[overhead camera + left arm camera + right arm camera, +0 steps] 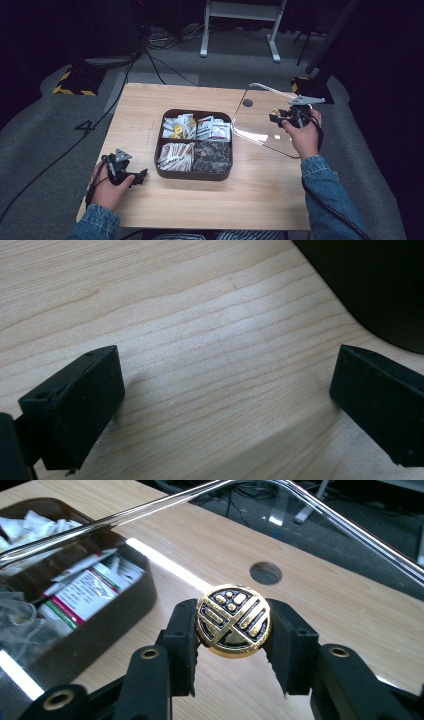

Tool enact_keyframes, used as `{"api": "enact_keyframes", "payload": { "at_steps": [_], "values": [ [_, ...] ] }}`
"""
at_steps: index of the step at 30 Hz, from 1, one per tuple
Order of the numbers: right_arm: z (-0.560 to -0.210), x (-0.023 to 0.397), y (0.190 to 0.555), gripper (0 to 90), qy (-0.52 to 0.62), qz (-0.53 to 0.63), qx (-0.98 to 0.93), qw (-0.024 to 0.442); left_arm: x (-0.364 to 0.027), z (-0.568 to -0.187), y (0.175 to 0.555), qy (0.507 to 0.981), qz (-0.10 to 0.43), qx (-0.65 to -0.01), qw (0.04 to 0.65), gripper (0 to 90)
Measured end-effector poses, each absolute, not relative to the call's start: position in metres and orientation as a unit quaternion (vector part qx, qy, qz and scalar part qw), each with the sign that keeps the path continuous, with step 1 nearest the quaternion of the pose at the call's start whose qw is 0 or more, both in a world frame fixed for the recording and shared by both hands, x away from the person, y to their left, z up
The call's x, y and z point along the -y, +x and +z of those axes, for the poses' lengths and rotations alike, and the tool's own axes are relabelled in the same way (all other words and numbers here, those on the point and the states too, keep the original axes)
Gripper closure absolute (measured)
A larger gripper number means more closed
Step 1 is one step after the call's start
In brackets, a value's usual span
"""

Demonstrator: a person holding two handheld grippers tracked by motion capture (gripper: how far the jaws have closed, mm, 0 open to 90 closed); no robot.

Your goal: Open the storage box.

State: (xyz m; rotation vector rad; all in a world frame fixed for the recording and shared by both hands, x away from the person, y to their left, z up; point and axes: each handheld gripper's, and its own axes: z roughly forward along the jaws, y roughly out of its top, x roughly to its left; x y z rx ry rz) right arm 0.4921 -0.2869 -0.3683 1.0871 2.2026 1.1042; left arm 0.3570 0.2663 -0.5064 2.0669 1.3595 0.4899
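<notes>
Jaws of our right gripper (233,645) clamp the lid's gold knob (233,620), glass lid (262,117) off the box (195,172); left gripper (225,400) gapes idle, setting down remains.

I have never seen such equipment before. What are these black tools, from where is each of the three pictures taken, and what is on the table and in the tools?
A person sits at a wooden table and holds a hand-operated tool with two black jaws in each hand; there is no robot arm. The high view is taken from above, looking forward and down. The other two pictures come from small cameras mounted on the tools, each looking along its own jaws.

In the middle of the table stands a dark box with four compartments, filled with packets and sachets. The left gripper rests beside the box, its jaws open with bare wood between them. The right gripper is closed on a round gold and black knob. That knob belongs to the clear lid, which is held tilted to the right of the box.
</notes>
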Motion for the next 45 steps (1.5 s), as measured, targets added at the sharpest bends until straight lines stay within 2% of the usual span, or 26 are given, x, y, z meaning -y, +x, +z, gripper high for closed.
{"api": "enact_keyframes", "payload": {
  "at_steps": [21, 45],
  "values": [
    [-0.416, 0.318, 0.501, 58.6, 0.436, 0.37, -0.792, 0.213, -0.266, -0.506, 0.357, 0.78, 0.185, -0.513, 0.305, 1.4],
    [-0.474, 0.32, 0.503, 58.6, 0.451, 0.346, -0.798, 0.2, -0.266, -0.506, 0.357, 0.78, 0.185, -0.513, 0.305, 1.4]
  ]
}}
